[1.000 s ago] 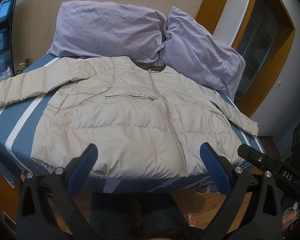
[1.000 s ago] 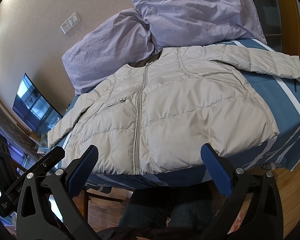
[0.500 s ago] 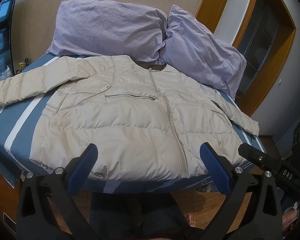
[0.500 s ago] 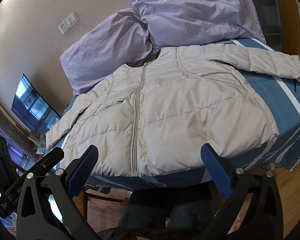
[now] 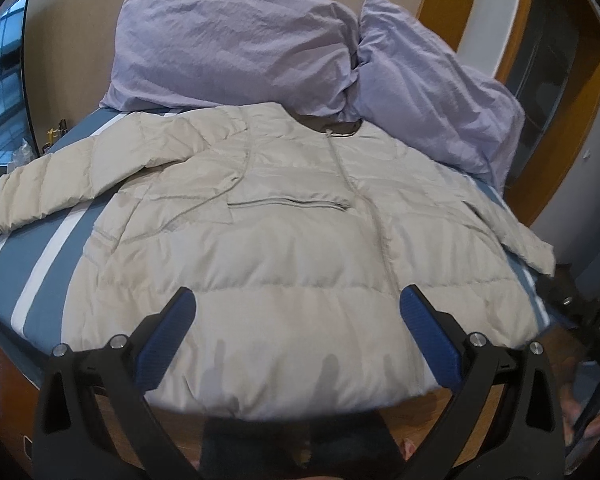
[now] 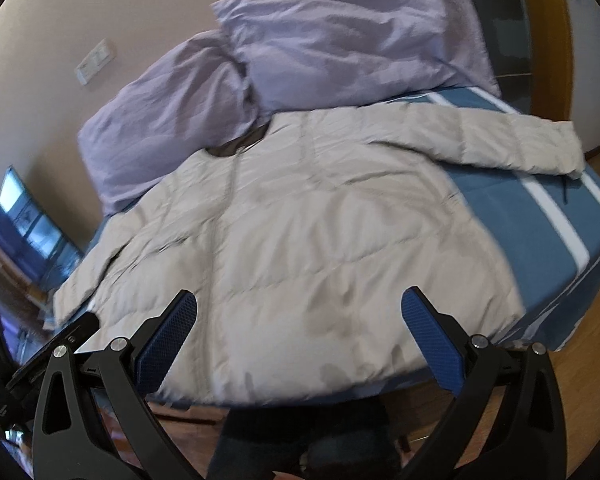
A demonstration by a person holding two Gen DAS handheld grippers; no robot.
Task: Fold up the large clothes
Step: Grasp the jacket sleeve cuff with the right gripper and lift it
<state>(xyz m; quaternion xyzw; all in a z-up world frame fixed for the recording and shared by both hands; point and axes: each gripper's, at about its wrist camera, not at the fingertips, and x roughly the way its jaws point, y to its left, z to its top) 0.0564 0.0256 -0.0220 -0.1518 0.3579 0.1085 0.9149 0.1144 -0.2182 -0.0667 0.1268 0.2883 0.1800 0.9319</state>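
Broadly, a garment laid out and nothing yet gripped.
Garment: a beige quilted puffer jacket (image 5: 284, 248), zipped, front side up, spread flat across the blue striped bed (image 5: 40, 272).
Position: collar against the two lilac pillows (image 5: 236, 44), hem at the bed edge opposite the pillows and hanging slightly past it.
Sleeves: one sleeve (image 5: 60, 184) stretches out to the person's left from the jacket body; the other sleeve (image 6: 500, 140) reaches toward the bed's right side, away from the body.
Left gripper (image 5: 298, 312): jaws spread wide, empty, hovering just above the hem, with no contact that can be made out.
Right gripper (image 6: 300, 314): likewise wide apart and empty, poised over the hem on the jacket's right half.
Handling: probably light and puffy; the padding should compress under the blue pads (image 6: 428, 336) and spring back, so folds may not stay flat without pressing.
Surface: the shell looks smooth and likely slippery, so a shallow pinch could slide off.
Where to grip: a cuff or the stitched hem corner seems firmest; taking a sleeve end and carrying it over the zipper (image 5: 380, 232) looks like a sensible first fold.
Risk: dragging the hem could pull the whole jacket off the bed edge.
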